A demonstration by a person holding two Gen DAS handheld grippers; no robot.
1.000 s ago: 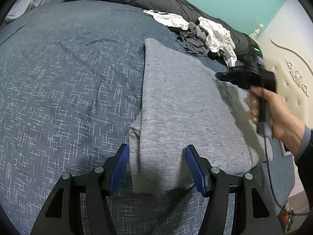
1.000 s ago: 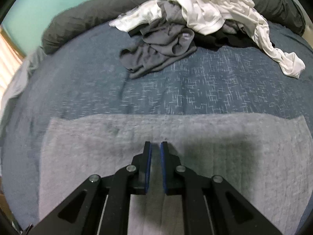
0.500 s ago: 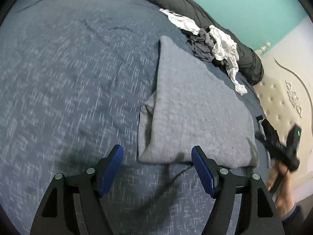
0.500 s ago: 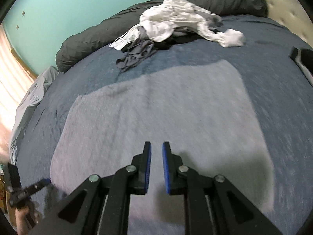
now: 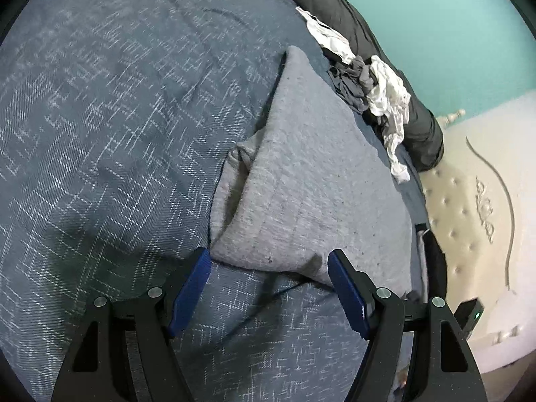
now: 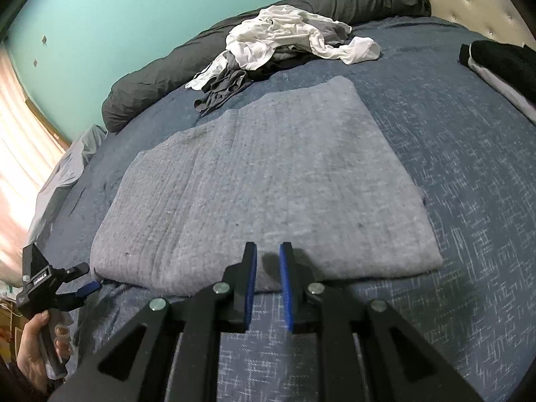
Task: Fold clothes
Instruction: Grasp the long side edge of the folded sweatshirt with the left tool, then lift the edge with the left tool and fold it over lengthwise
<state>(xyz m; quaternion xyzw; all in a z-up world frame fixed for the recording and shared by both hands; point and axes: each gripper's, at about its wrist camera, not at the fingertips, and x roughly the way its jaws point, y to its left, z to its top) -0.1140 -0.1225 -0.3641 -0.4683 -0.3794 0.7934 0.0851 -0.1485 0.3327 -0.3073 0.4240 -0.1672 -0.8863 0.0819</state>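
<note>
A grey garment [image 5: 311, 184] lies folded into a long rectangle on the blue bedspread [image 5: 110, 134]. My left gripper [image 5: 269, 261] stands wide open just short of the garment's near corner, with only bedspread between its pads. One loose layer bulges out along the garment's left edge. In the right wrist view the grey garment [image 6: 268, 174] stretches away from my right gripper [image 6: 268, 246]. That gripper's jaws are a narrow gap apart, empty, their tips over the garment's near edge. A hand [image 6: 37, 345] holds the left gripper [image 6: 83, 278] at the garment's left corner.
A pile of white and grey clothes [image 6: 284, 40] lies at the far side against a rolled dark duvet [image 6: 335, 3]. A folded black item [image 6: 495, 63] sits on the right near the cream tufted headboard [image 5: 469, 201]. Open bedspread surrounds the garment.
My left gripper widened and drew back off the garment's near end, which had been between its jaws. My right gripper swept from the garment's long side round to its short end; its gap grew slightly.
</note>
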